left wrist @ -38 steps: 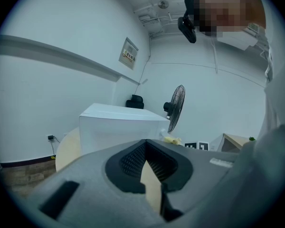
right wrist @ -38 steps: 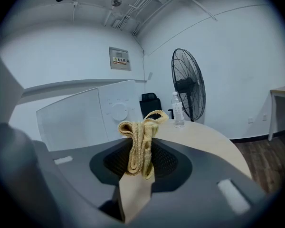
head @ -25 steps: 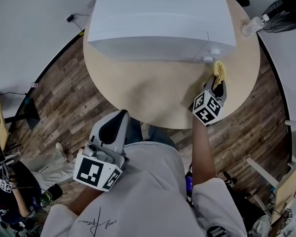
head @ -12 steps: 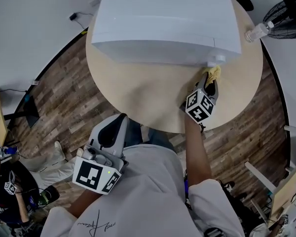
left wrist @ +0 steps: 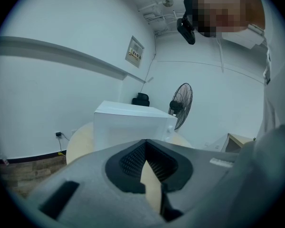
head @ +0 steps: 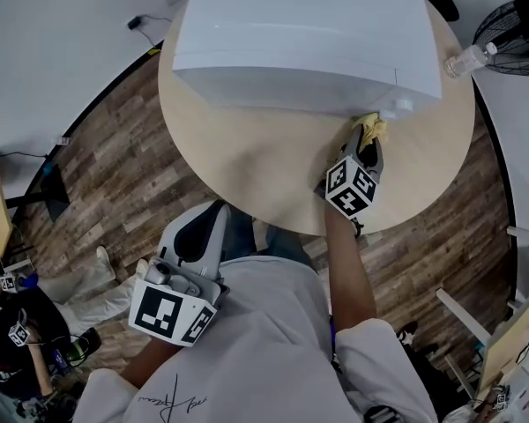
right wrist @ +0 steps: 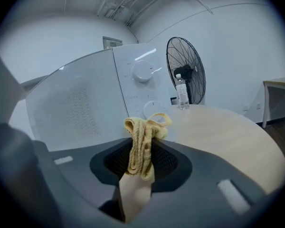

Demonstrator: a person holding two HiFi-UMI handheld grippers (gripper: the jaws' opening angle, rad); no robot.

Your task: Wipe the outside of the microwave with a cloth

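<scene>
A white microwave [head: 304, 38] stands at the far side of a round wooden table [head: 273, 174]. My right gripper [head: 368, 137] is shut on a folded yellow cloth [head: 371, 127], which meets the microwave's lower front by a knob [head: 403, 107]. In the right gripper view the yellow cloth [right wrist: 143, 144] hangs pinched between the jaws just before the control panel's two dials [right wrist: 143, 71]. My left gripper [head: 201, 236] is held low by the person's body, off the table, shut on nothing; its view shows the microwave [left wrist: 130, 125] at a distance.
A plastic water bottle [head: 469, 58] lies at the table's far right edge. A black floor fan [head: 516, 25] stands beyond it, and the fan [right wrist: 185, 70] also shows in the right gripper view. A cable and plug [head: 139, 23] lie on the floor at left.
My right gripper has carried the cloth forward and slightly left, from the table surface up against the microwave's lower front. The left gripper has stayed put.
</scene>
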